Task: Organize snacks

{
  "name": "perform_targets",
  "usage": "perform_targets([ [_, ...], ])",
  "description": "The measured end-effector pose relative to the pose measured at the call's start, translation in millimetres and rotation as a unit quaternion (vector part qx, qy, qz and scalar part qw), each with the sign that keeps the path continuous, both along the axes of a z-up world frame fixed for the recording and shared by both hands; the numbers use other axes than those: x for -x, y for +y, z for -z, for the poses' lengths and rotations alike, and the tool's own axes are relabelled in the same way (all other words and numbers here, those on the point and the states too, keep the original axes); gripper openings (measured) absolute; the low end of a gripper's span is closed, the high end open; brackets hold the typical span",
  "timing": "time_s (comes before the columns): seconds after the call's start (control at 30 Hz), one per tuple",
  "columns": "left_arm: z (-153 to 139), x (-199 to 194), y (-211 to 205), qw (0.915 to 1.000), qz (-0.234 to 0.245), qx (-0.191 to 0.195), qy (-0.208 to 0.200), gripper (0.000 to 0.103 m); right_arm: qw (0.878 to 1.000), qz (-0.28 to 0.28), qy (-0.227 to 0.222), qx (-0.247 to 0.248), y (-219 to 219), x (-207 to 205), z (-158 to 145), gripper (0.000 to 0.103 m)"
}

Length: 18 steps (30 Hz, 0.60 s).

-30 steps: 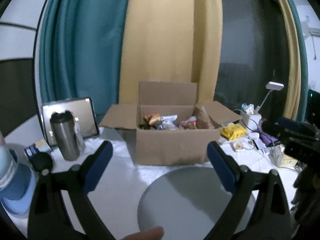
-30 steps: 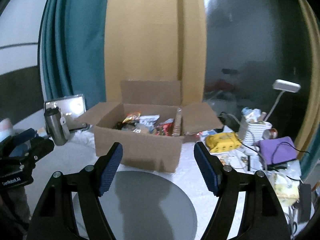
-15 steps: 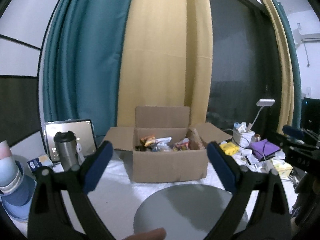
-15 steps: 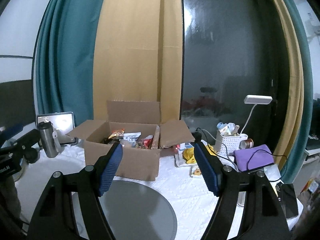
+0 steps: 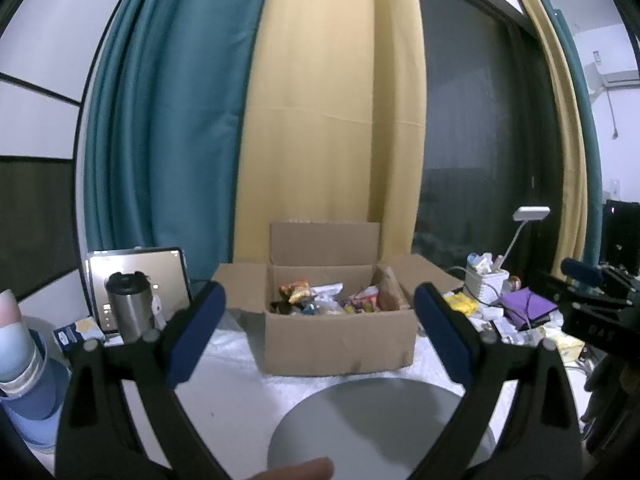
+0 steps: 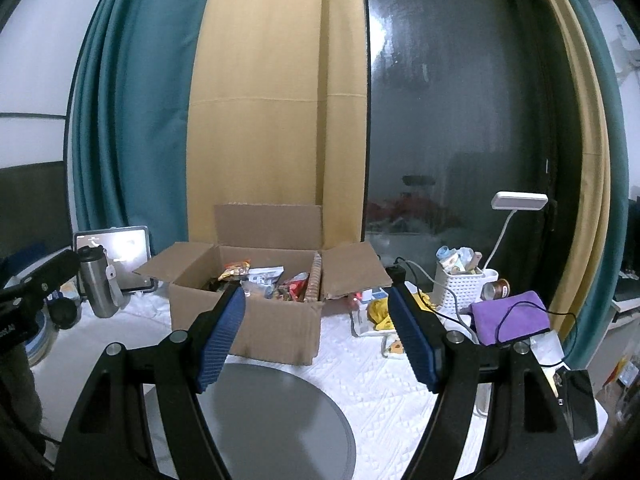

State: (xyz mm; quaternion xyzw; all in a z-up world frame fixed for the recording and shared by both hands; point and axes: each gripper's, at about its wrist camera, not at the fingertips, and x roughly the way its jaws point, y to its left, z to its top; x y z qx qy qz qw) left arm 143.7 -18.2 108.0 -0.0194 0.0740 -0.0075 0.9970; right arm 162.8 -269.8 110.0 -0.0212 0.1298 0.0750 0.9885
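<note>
An open cardboard box [image 5: 340, 340] stands on the white-clothed table, filled with several snack packets [image 5: 320, 300]. It also shows in the right wrist view [image 6: 276, 332], with its snacks [image 6: 264, 278] inside. A round grey plate [image 5: 380, 428] lies in front of the box, and shows in the right wrist view too [image 6: 276, 420]. My left gripper [image 5: 320, 332] is open and empty, held above the plate short of the box. My right gripper [image 6: 316, 332] is open and empty, likewise short of the box.
A steel travel mug [image 5: 128, 306] and a tablet [image 5: 160, 276] stand left of the box. Stacked bowls [image 5: 20, 368] sit at the far left. A white basket [image 6: 464, 284], a desk lamp [image 6: 516, 204], a purple pouch [image 6: 508, 316] and yellow packets [image 6: 380, 312] crowd the right side.
Both grippers have tilted upward and drawn back from the box, so the box looks smaller and more curtain shows. Both stayed open and empty.
</note>
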Motion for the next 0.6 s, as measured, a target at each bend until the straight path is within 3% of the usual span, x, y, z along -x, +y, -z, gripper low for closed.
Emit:
perform_targets([
  [0.6,-1,-7,-8,1.0000,0.000,-0.002,0.007,0.096,1.000,-0.001,0.006,0.001,-3,-17,-1,0.077],
])
